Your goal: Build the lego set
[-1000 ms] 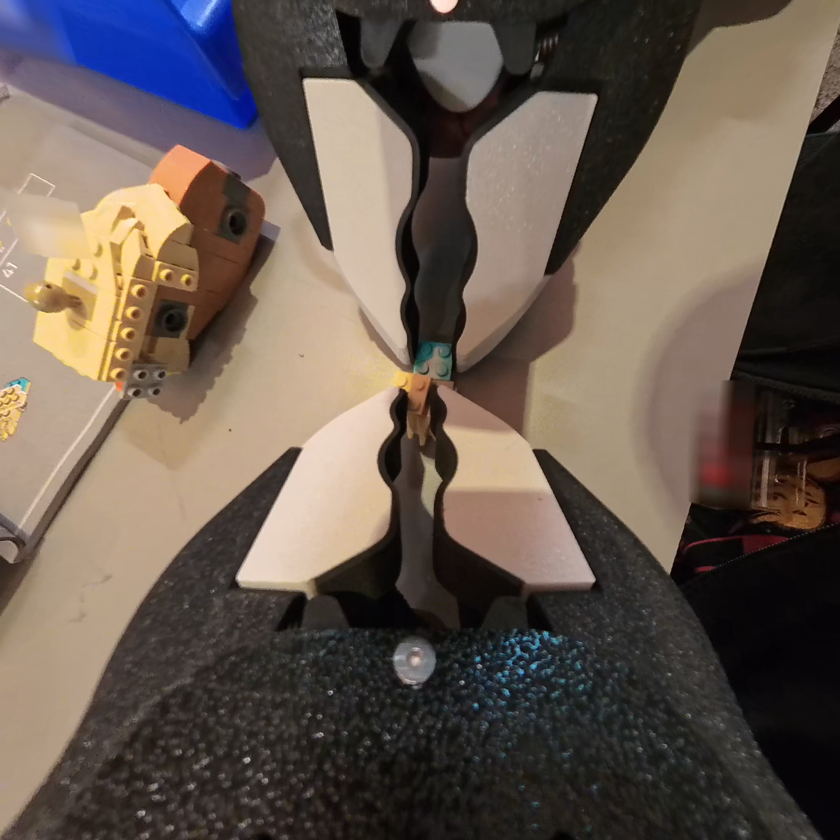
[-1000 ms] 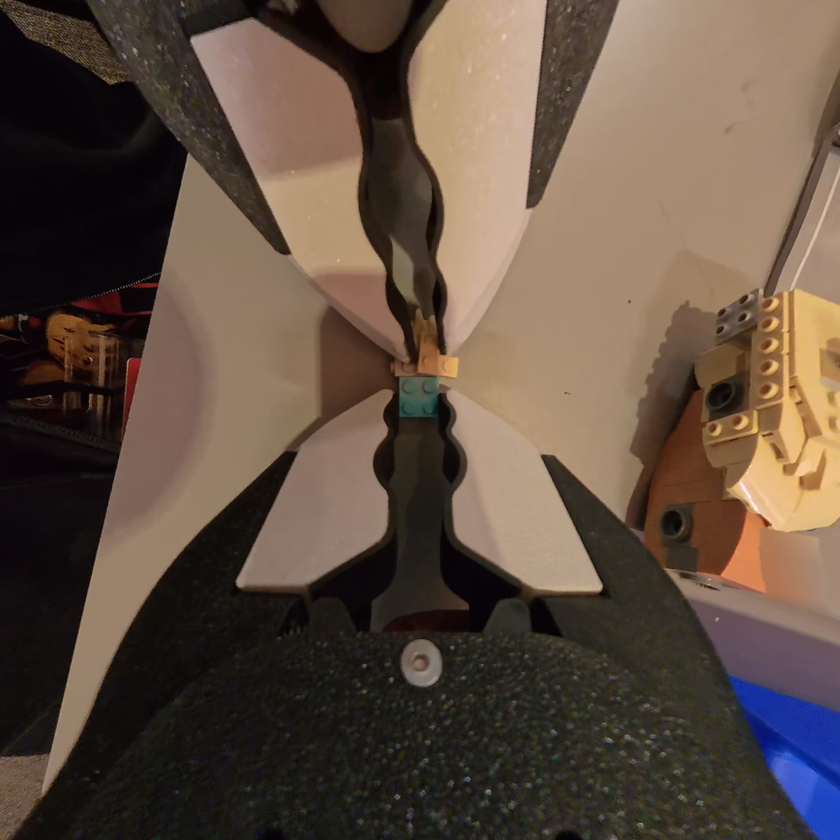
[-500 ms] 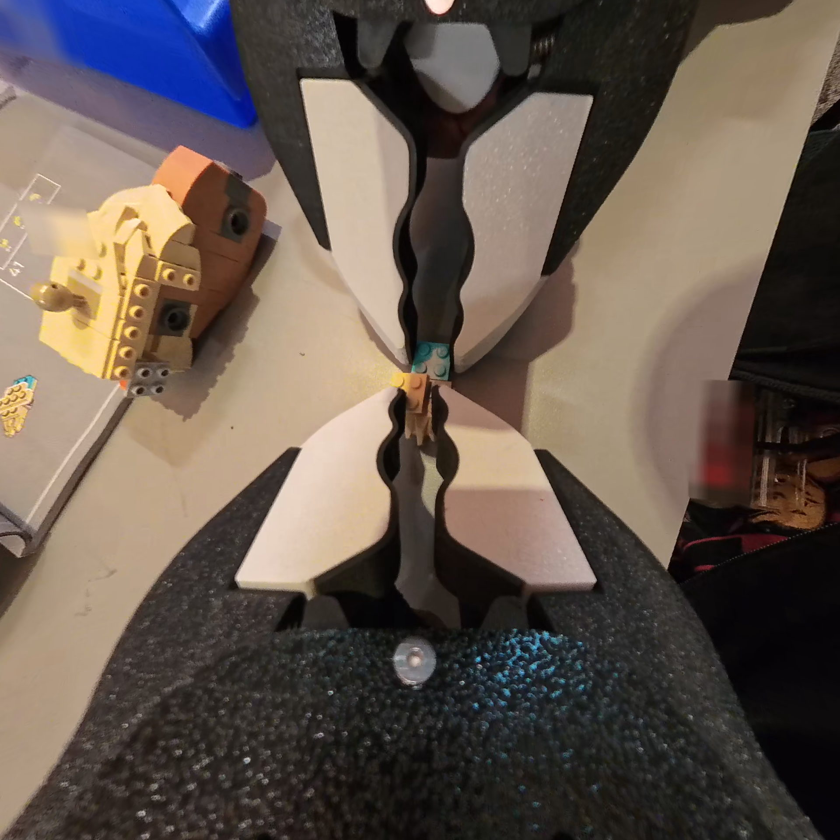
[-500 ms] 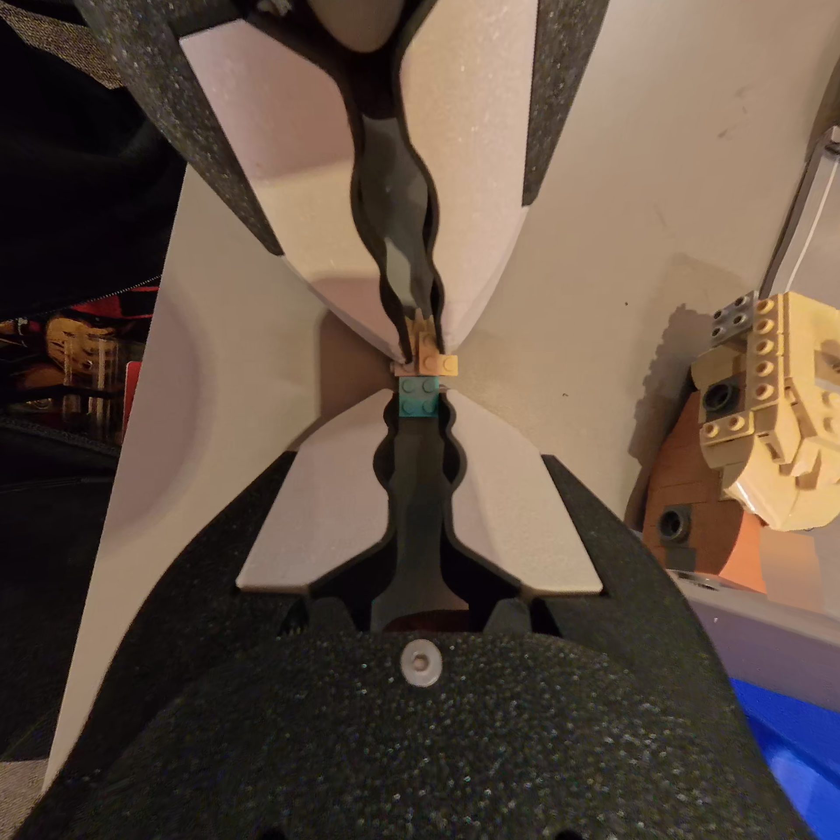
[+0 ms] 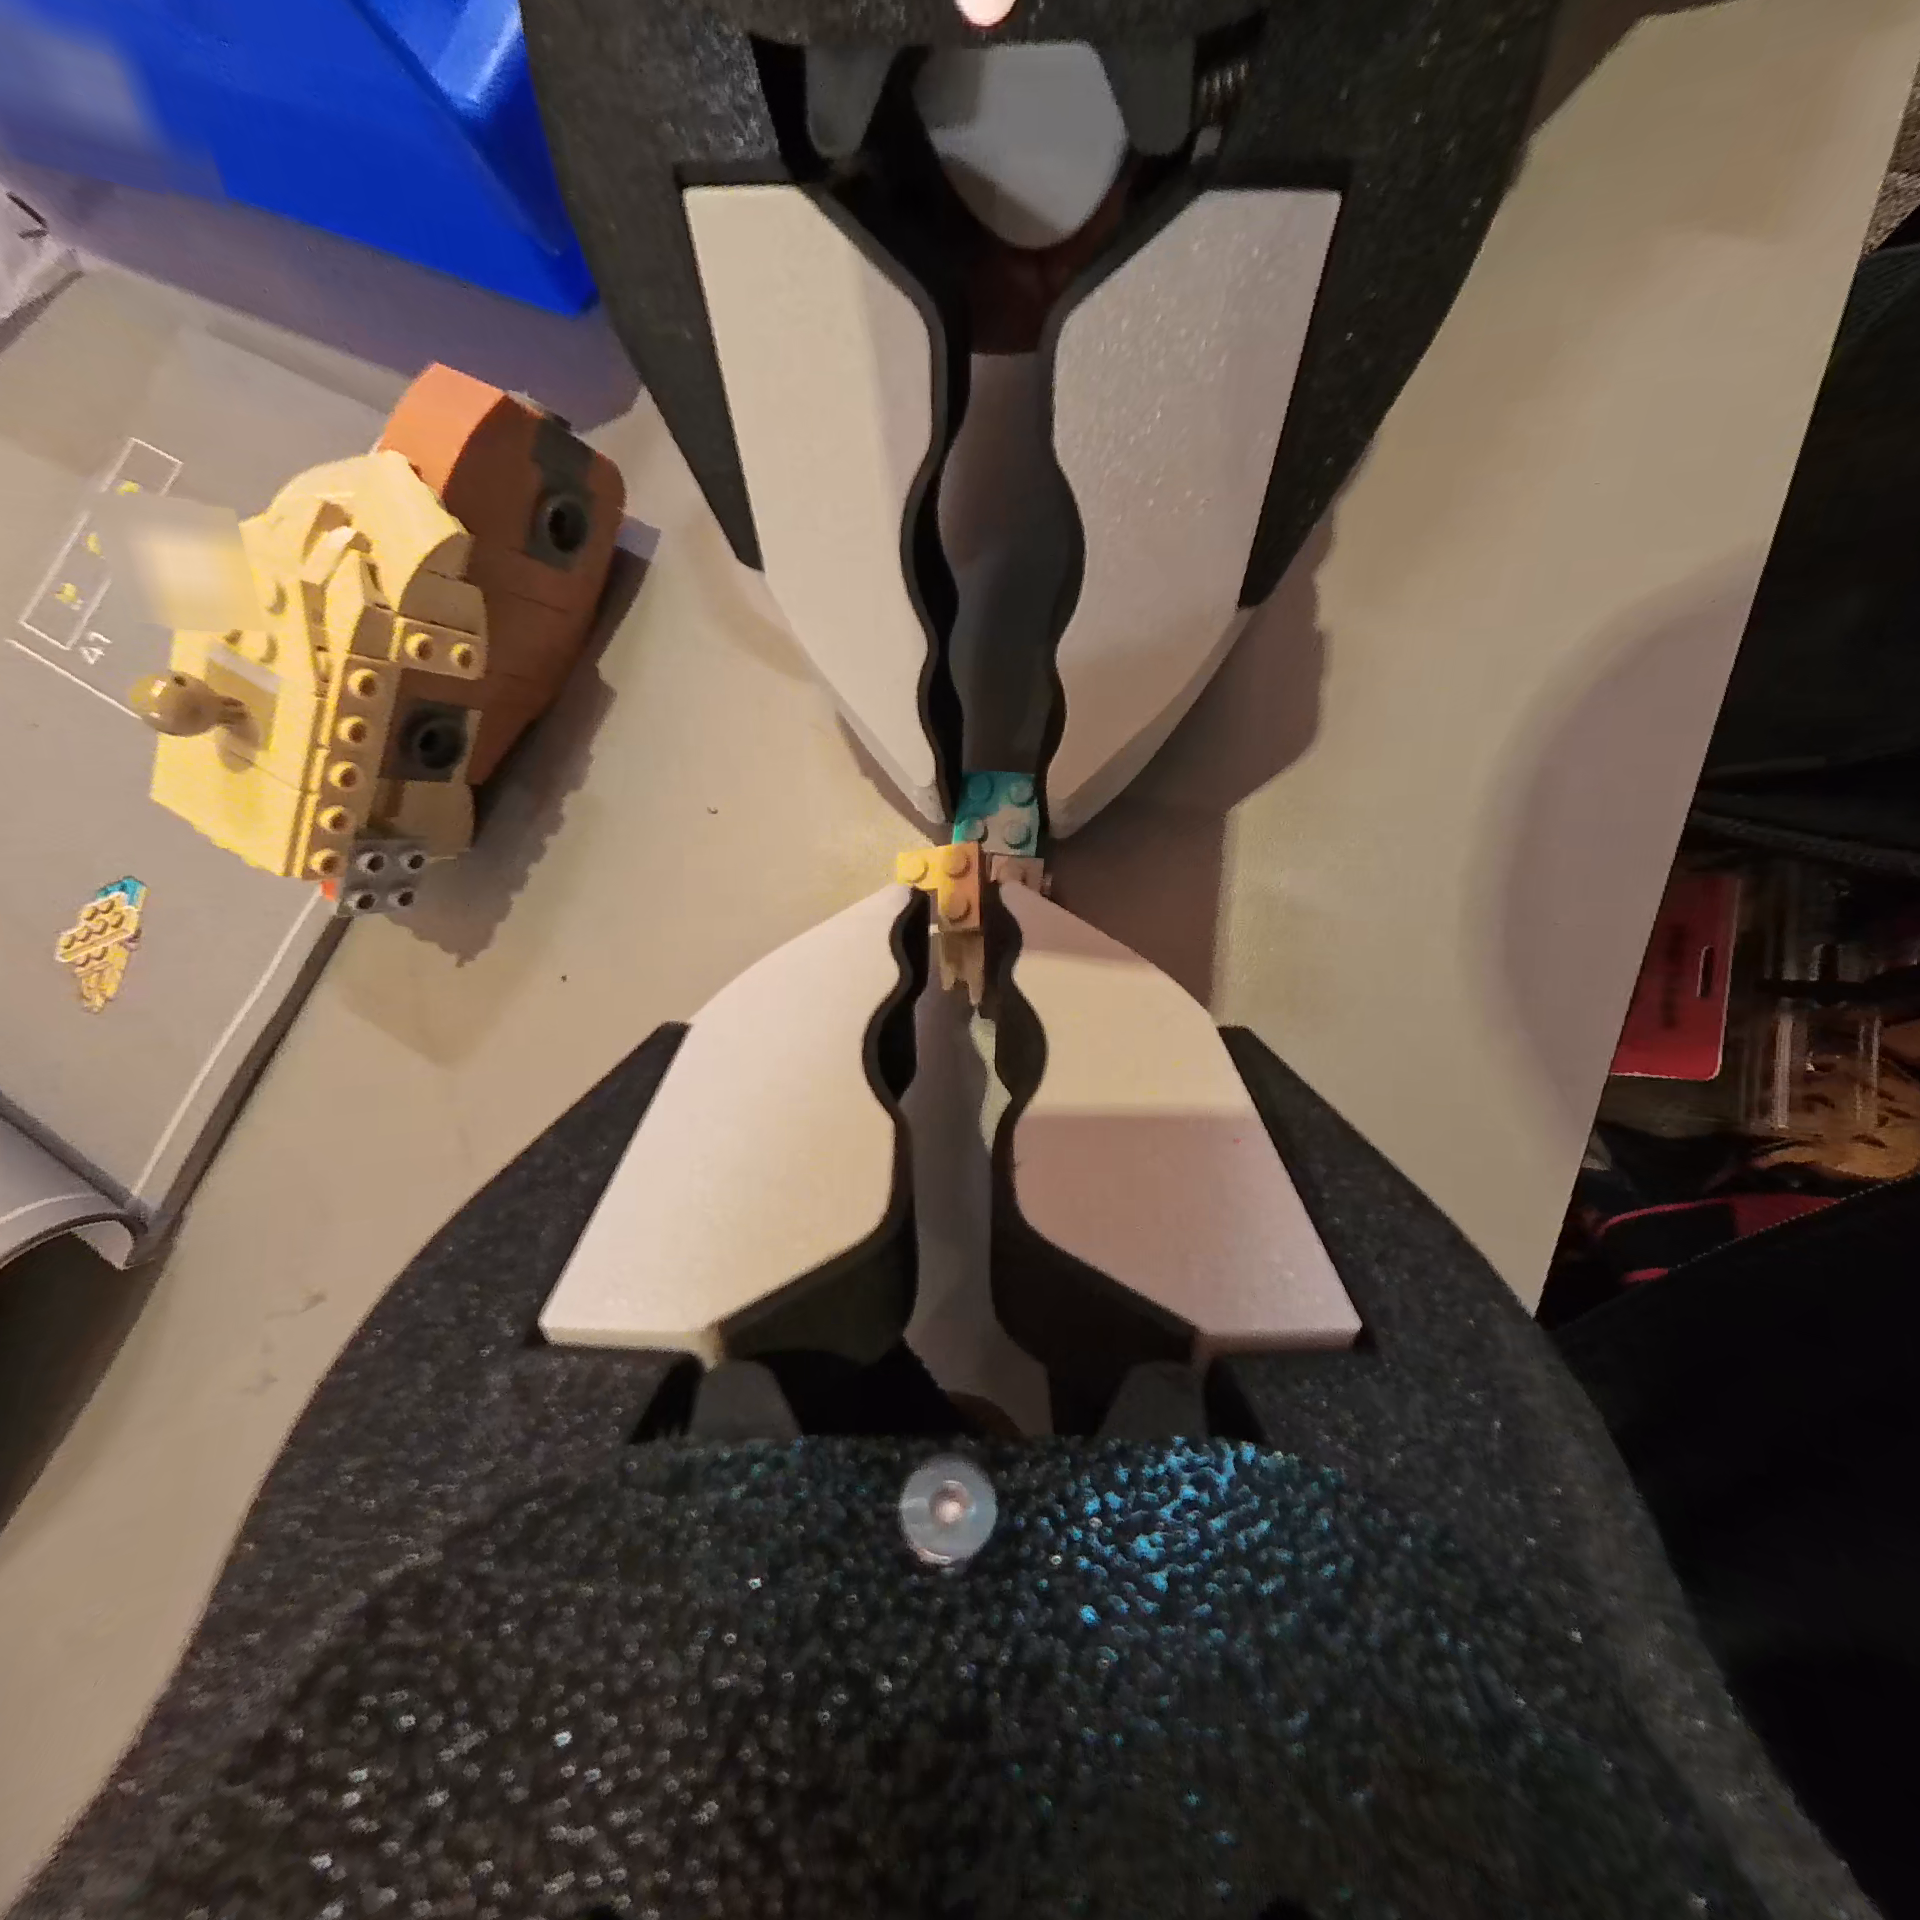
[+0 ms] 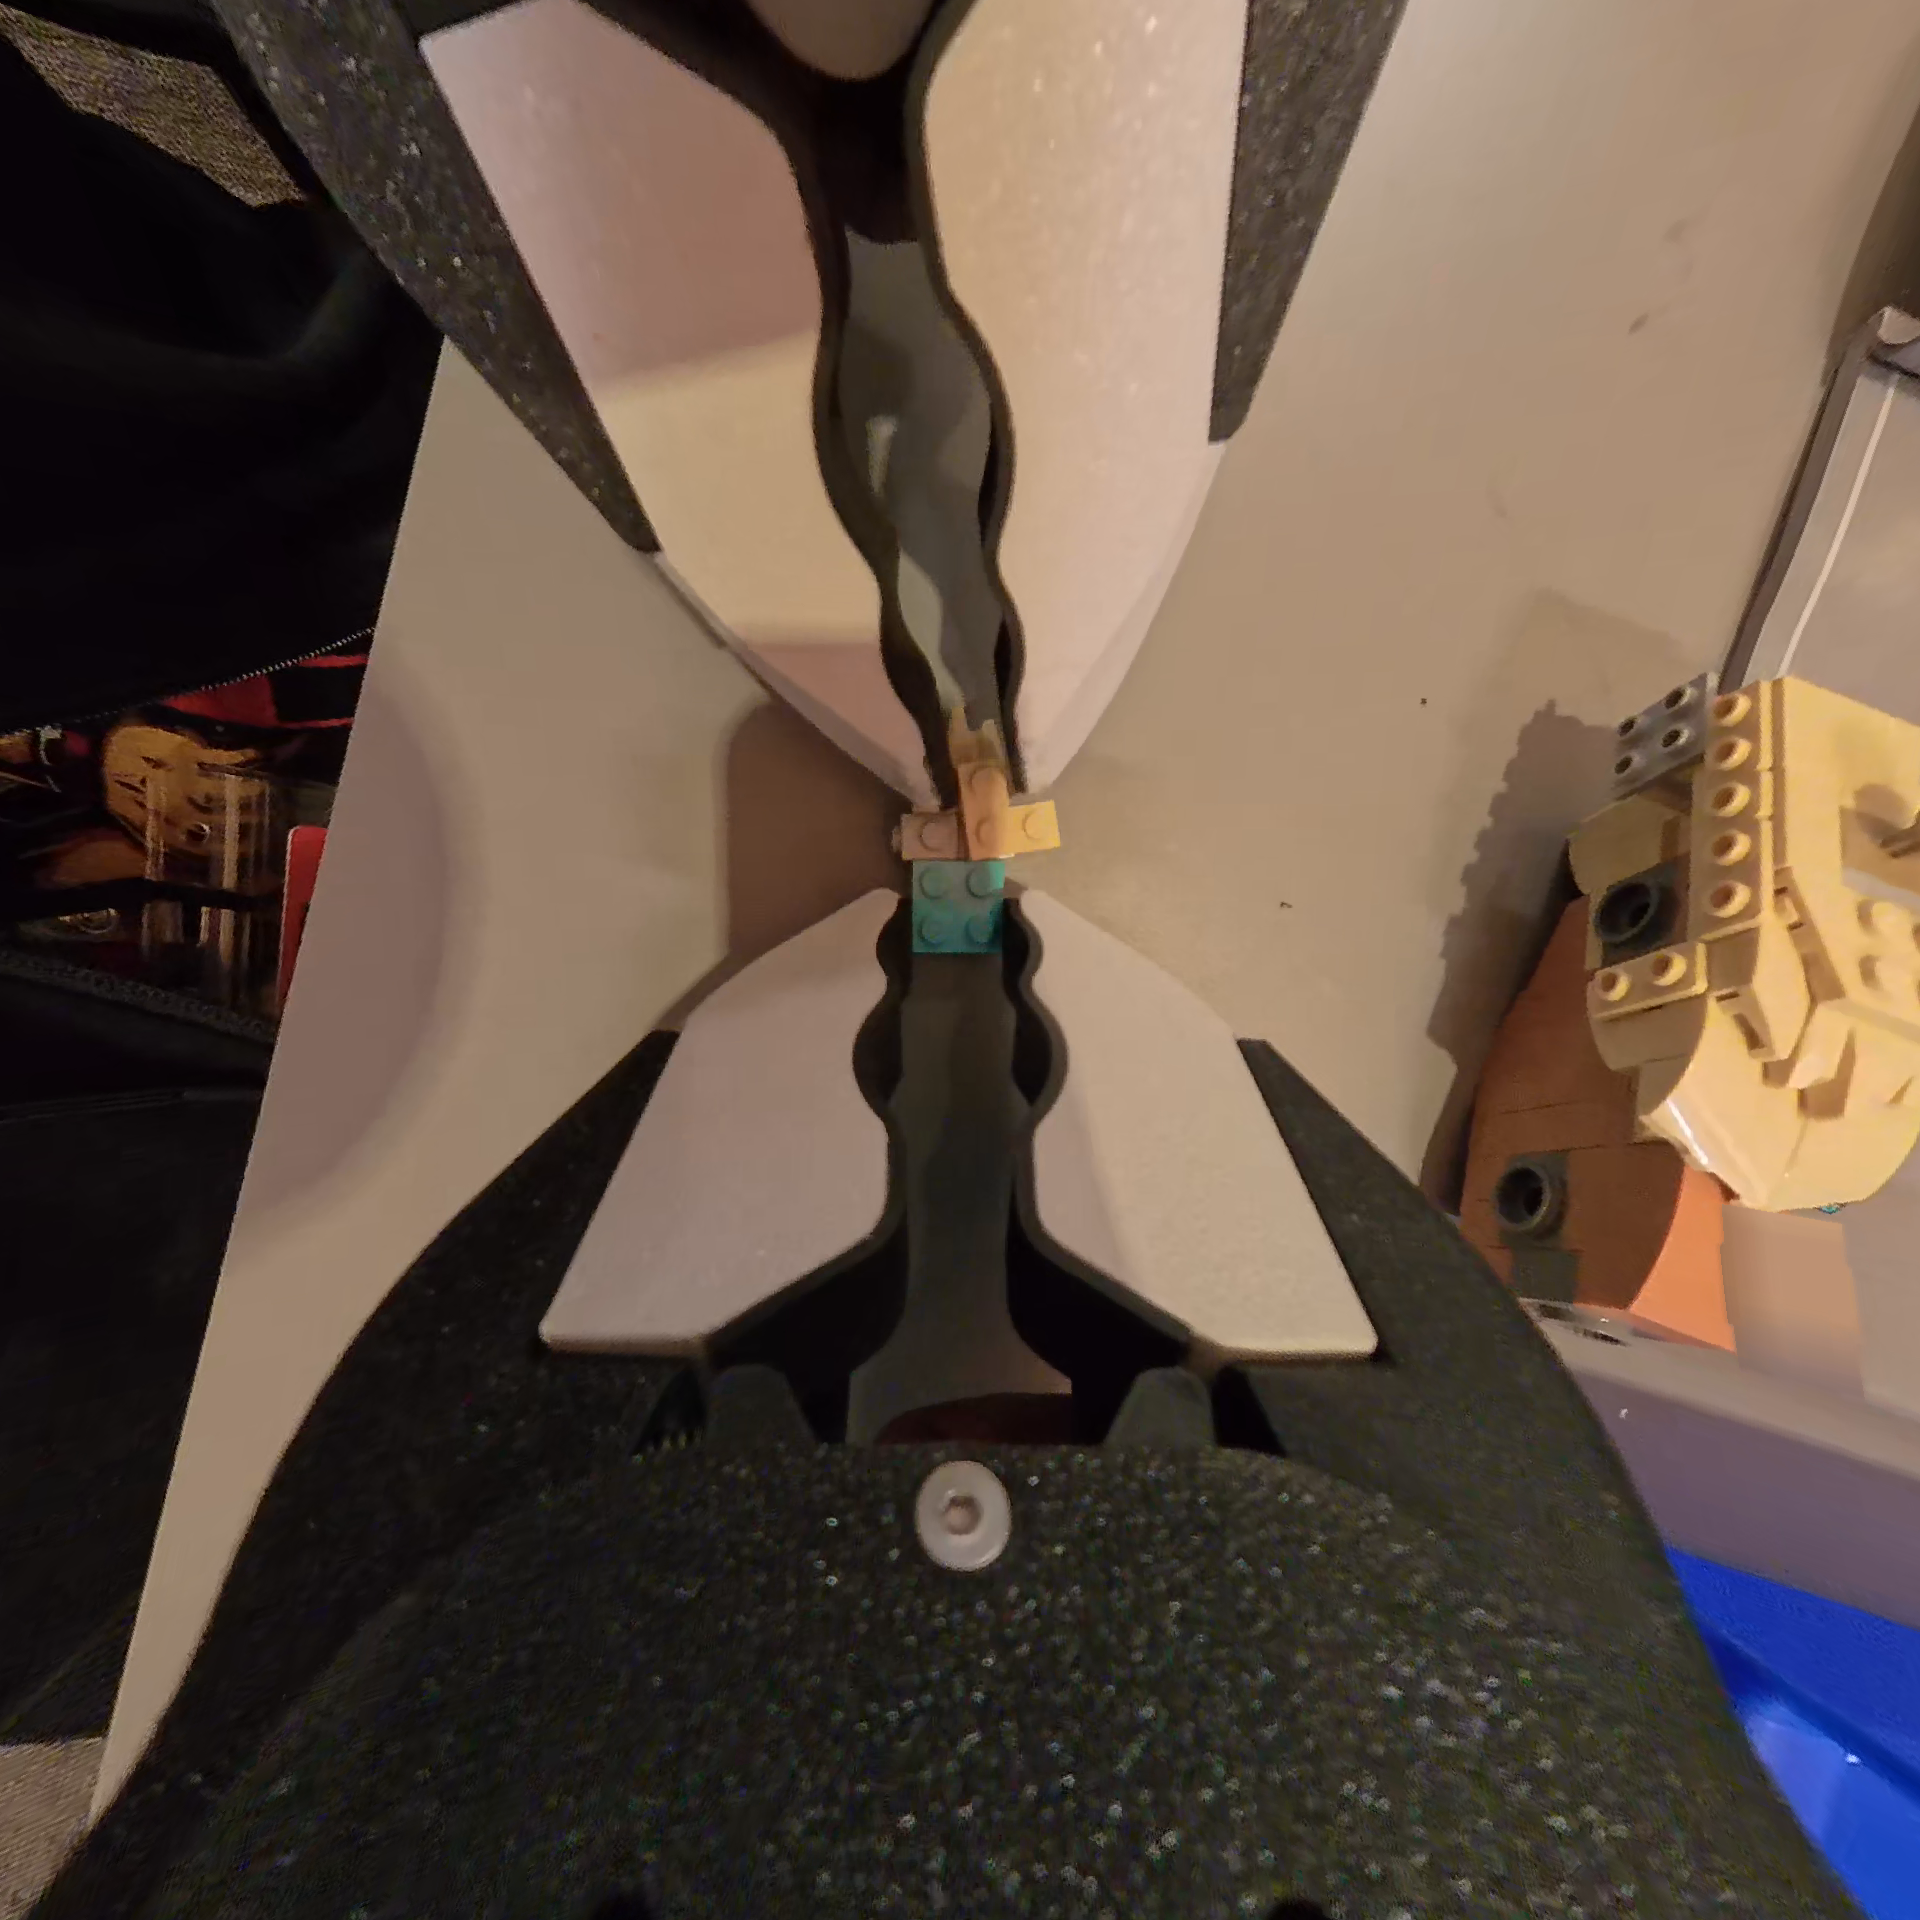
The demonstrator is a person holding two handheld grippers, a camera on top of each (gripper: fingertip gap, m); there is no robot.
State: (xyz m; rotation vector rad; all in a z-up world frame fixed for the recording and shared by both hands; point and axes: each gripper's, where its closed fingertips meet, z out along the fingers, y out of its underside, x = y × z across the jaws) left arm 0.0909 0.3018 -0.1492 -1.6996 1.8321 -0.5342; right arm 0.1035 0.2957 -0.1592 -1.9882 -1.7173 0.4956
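My left gripper (image 5: 961, 935) is shut on a small tan brick assembly (image 5: 954, 883). My right gripper (image 6: 958, 935) is shut on a teal 2x2 plate (image 6: 956, 909). The two grippers meet tip to tip above the table, and the tan assembly touches the teal plate's edge. In the left wrist view the right gripper (image 5: 997, 805) comes from the top with the teal plate (image 5: 1000, 810). In the right wrist view the left gripper (image 6: 977, 774) comes from the top with the tan assembly (image 6: 982, 821). A partly built tan and brown model (image 5: 395, 665) lies on its side to the left.
The model (image 6: 1714, 987) rests on the corner of an open instruction booklet (image 5: 156, 987). A blue bin (image 5: 312, 135) stands behind it. The grey table (image 5: 675, 779) ends close to the grippers, with dark bags and clutter (image 5: 1766, 1039) beyond its edge. My left and right fingertips are right by each other.
Both grippers stay shut and tip to tip. The pair has drifted slightly relative to the model, and the tan assembly sits pressed a little closer against the teal plate.
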